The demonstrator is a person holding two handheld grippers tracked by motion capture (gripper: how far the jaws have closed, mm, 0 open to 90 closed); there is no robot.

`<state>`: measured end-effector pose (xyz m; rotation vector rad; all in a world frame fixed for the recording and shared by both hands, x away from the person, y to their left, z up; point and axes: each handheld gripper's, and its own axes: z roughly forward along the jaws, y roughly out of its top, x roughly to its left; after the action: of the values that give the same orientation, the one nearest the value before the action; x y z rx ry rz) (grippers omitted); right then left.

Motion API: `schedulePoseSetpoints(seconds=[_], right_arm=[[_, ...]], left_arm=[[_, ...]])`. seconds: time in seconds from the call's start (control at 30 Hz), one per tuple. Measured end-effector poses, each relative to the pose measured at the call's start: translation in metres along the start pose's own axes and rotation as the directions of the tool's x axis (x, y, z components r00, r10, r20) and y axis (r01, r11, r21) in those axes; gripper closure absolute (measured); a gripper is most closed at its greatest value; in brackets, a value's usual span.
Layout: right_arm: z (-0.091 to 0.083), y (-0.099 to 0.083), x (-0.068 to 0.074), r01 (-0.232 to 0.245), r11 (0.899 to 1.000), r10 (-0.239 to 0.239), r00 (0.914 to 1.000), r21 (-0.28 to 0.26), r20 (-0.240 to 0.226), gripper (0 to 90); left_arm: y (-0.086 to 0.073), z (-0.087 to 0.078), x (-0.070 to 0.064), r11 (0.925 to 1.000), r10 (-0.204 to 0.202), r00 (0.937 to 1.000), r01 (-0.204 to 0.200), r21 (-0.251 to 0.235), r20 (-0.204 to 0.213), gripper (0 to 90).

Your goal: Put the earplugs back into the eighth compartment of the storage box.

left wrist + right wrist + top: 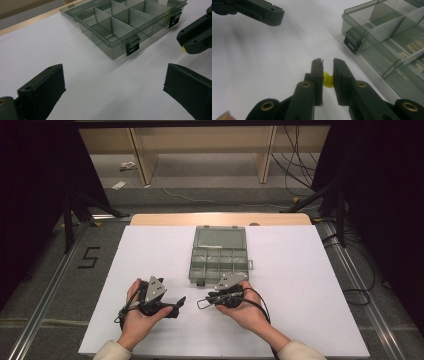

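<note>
Yellow bead [328, 80] pinched in right gripper [327, 65], organizer box [219, 255] open

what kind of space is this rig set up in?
Likely a lab or recording workspace, not a home. A white-covered table holds one clear compartment box, black stands flank it, loose cables run over the carpeted floor, and a taped "5" marks the station.

**What we can't make out**

In the right gripper view the yellow bead [327, 80] sits half hidden between the jaws; we can't tell its full shape. The compartment box [387, 37] runs off the right edge. In the high view the box contents [220, 260] are too small for us to read.
</note>
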<state>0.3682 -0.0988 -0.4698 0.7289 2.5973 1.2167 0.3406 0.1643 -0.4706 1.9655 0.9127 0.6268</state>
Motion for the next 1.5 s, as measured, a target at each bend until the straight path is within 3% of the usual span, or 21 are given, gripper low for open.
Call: schedulePoseSetpoints(seconds=[0.57, 1.5], right_arm=[[-0.008, 0.004, -0.005, -0.014, 1.000, 0.015, 0.9997, -0.026, 0.017, 80.2], [-0.035, 0.013, -0.031, -0.060, 0.992, 0.068, 0.9949, -0.108, 0.074, 80.7]], left_arm=[[0.000, 0.000, 0.000, 1.0000, 0.000, 1.0000, 0.000, -0.001, 0.000, 2.7], [0.000, 0.000, 0.000, 1.0000, 0.002, 1.0000, -0.002, 0.001, 0.000, 2.7]])
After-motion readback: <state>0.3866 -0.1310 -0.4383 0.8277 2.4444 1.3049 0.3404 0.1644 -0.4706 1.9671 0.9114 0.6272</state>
